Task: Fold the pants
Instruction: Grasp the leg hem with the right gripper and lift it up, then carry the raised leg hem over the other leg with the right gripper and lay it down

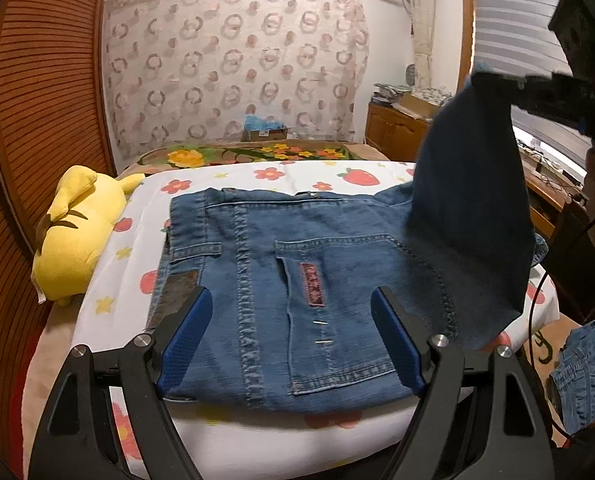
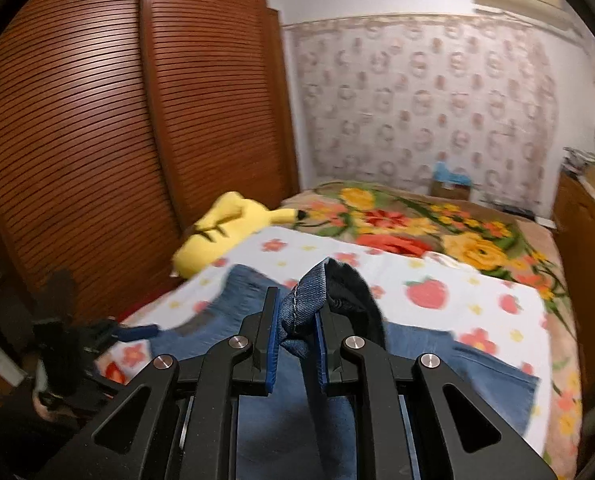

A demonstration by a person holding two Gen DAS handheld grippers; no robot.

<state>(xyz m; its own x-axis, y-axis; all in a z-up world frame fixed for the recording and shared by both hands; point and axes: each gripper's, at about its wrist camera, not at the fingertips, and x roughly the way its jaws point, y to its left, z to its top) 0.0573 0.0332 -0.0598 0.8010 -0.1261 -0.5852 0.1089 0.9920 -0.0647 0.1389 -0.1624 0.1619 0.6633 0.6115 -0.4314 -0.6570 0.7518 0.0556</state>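
Pants (image 1: pixel 297 280) of blue denim lie on a white sheet (image 1: pixel 289 178) printed with flowers and strawberries, atop a bed, a yellow plush toy (image 1: pixel 77 236) beside them near the slatted wardrobe (image 2: pixel 117 120). One leg end is raised, pinched in the nearly closed right gripper (image 2: pixel 297 332). Over the seat, the left gripper (image 1: pixel 293 316) hovers, jaws wide and holding nothing.

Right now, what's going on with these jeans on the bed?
A person with two handheld grippers is folding jeans on a strawberry-print sheet. The right gripper pinches a bunched leg end and holds it lifted above the rest. The left gripper hovers open over the waist and pocket area. A yellow plush lies beside the sheet.
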